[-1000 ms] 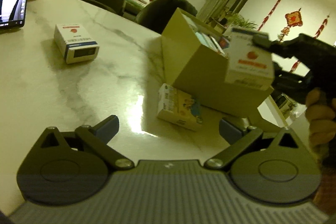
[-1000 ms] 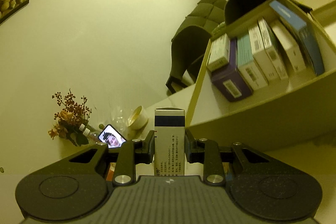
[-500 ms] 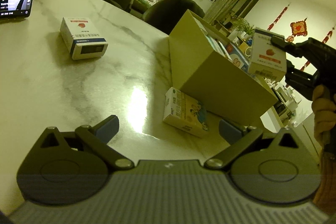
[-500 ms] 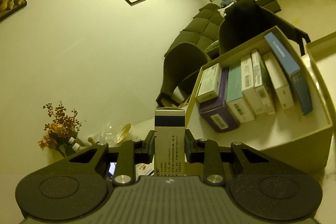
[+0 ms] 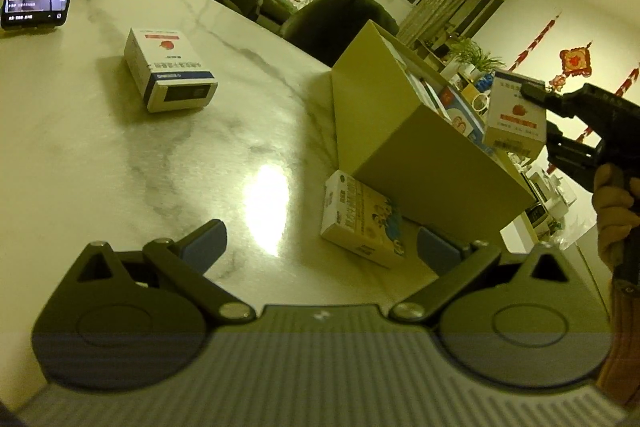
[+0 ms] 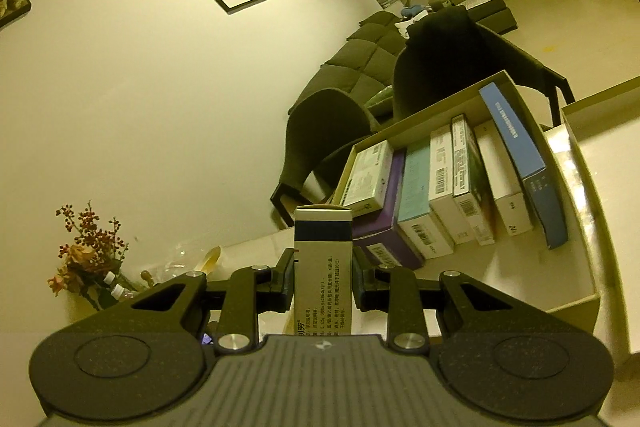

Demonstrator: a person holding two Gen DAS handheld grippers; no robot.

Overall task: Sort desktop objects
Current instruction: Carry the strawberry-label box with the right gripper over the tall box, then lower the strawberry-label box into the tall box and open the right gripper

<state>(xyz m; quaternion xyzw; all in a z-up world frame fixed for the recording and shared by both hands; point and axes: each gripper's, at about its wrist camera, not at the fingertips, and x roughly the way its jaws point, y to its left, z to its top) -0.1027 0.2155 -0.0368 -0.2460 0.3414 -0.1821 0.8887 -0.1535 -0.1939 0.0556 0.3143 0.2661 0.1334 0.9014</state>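
Your right tool is clamped on a white carton, its long axis running away from you along the fingers, its far end tipped up; the carton sits in the air near the left end of the open storage box; your left tool stands wide apart over the table, a cartoon-printed carton lying flat just beyond it, against the box's near wall.

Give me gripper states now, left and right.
Left gripper: open, nothing between its fingers.
Right gripper: shut on a small white box, held above the cardboard box.
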